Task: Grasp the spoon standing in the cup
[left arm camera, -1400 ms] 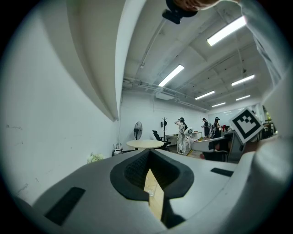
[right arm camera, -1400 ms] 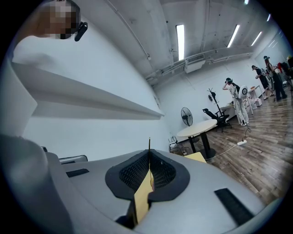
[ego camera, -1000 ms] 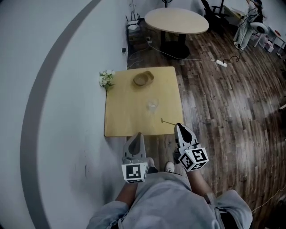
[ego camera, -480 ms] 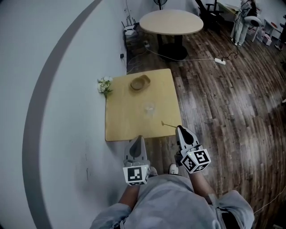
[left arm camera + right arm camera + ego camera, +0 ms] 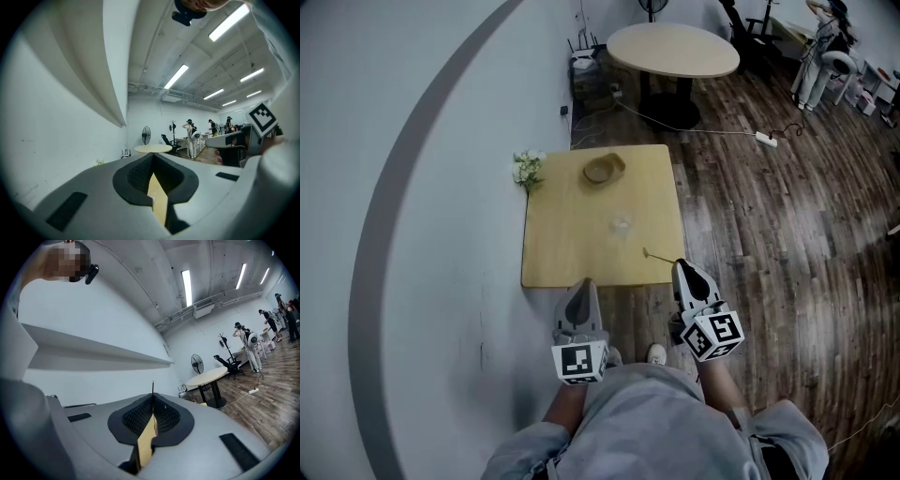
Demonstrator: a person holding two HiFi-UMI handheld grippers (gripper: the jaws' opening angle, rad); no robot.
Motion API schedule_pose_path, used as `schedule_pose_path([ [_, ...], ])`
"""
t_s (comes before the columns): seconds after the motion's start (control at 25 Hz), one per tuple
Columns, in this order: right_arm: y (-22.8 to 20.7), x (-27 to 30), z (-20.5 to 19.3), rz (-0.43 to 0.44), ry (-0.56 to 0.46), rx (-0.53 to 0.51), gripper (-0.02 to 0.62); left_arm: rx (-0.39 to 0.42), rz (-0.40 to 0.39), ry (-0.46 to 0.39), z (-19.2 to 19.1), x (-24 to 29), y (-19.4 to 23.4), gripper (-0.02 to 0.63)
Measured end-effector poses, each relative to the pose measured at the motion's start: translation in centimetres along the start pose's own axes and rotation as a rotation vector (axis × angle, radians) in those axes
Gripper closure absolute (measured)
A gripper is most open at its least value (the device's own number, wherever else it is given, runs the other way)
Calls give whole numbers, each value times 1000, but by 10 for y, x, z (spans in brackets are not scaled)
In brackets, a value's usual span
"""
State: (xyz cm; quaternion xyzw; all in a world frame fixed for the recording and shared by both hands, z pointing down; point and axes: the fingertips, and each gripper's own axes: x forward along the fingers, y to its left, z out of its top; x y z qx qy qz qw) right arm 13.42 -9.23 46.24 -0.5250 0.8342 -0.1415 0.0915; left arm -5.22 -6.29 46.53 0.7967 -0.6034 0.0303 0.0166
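A clear glass cup (image 5: 621, 223) stands near the middle of the small wooden table (image 5: 558, 239) with nothing in it. The thin spoon (image 5: 656, 255) sticks out level from the tip of my right gripper (image 5: 680, 266), over the table's near right corner, right of the cup and nearer than it. My right gripper is shut on it; in the right gripper view the spoon (image 5: 153, 387) shows as a thin dark line rising from the closed jaws of the right gripper (image 5: 153, 401). My left gripper (image 5: 584, 284) hovers just off the table's near edge, jaws together and holding nothing (image 5: 153, 158).
A wooden bowl (image 5: 603, 169) sits at the table's far side and a small bunch of flowers (image 5: 526, 167) at its far left corner by the white wall. Beyond are a round table (image 5: 673, 49), a power strip (image 5: 766, 139) with its cable on the floor, and people at the far right.
The head view has swung a little. My left gripper has edged slightly left. The right gripper keeps the spoon in the same place by the table's corner.
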Motion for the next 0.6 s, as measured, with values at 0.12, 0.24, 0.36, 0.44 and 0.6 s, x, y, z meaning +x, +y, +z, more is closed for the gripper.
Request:
schedule_pose_path([
  [0.12, 6, 3, -2, -1, 3, 1, 594, -4, 9, -3, 0, -3, 8, 604],
  [0.24, 10, 5, -5, 2, 9, -4, 594, -6, 15, -4, -2, -5, 14, 604],
  [0.36, 12, 4, -6, 0, 13, -7, 594, -8, 15, -5, -2, -8, 14, 604],
  [0.44, 14, 2, -4, -1, 11, -7, 594, -9, 15, -2, -1, -10, 14, 604],
  [0.6, 15, 1, -2, 3, 8, -11, 594, -6, 15, -6, 2, -11, 15, 604],
])
